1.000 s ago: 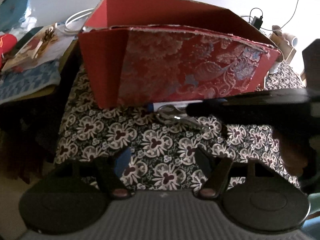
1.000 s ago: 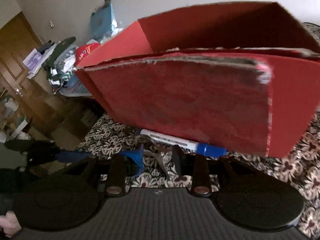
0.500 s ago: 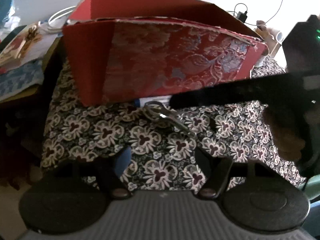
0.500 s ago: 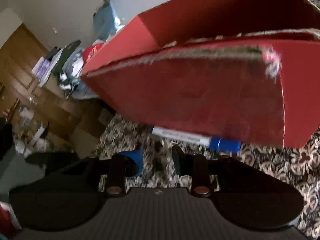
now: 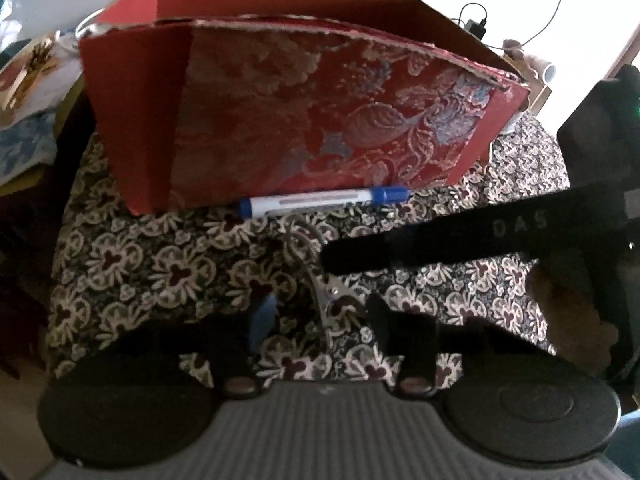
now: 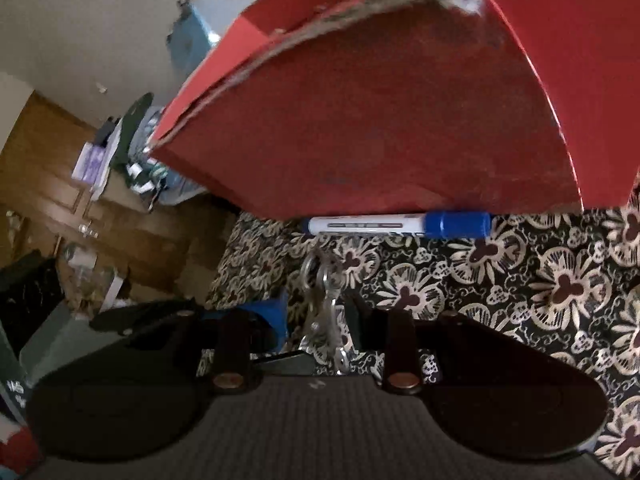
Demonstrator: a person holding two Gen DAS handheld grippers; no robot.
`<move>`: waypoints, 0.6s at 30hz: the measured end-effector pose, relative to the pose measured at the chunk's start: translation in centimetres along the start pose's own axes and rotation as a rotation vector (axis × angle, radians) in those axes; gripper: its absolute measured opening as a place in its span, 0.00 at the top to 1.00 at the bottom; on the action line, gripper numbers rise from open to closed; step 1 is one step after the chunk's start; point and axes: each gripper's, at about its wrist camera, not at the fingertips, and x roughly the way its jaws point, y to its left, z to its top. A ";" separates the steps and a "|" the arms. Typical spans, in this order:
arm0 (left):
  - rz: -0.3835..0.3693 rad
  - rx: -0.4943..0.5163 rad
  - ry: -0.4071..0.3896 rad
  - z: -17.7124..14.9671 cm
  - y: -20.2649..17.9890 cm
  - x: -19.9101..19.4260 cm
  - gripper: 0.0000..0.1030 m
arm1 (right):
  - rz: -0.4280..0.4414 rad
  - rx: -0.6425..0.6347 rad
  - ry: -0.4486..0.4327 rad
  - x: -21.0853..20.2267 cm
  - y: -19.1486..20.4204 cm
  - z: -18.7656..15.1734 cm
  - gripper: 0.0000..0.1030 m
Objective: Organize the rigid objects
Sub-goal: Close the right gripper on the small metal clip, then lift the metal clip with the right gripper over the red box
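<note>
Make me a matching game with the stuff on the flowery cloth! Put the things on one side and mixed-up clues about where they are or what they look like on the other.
Things:
1. marker
2. red box
3. metal clip
4. tablecloth

Clues:
A. dark with pale flowers, under everything
B. white body, blue cap, lying along the foot of the box
C. shiny, lying between the right gripper's fingers
D. tall, with a swirly leaf pattern on its front

Pairs: 1-B, 2-D, 3-C, 4-A
</note>
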 end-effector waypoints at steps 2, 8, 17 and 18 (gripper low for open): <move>-0.007 -0.001 -0.007 0.2 -0.3 0.3 0.63 | -0.009 -0.029 -0.008 0.2 0.6 -0.1 0.87; 0.000 -0.011 -0.014 0.5 -1.0 1.8 0.70 | -0.081 -0.075 -0.011 1.6 1.6 0.5 0.87; 0.013 -0.010 -0.011 0.6 -0.9 1.9 0.82 | -0.104 -0.050 -0.027 1.7 1.5 0.1 0.93; 0.012 -0.002 -0.007 0.6 -1.1 1.8 0.82 | -0.102 -0.043 -0.027 1.5 1.4 0.1 0.94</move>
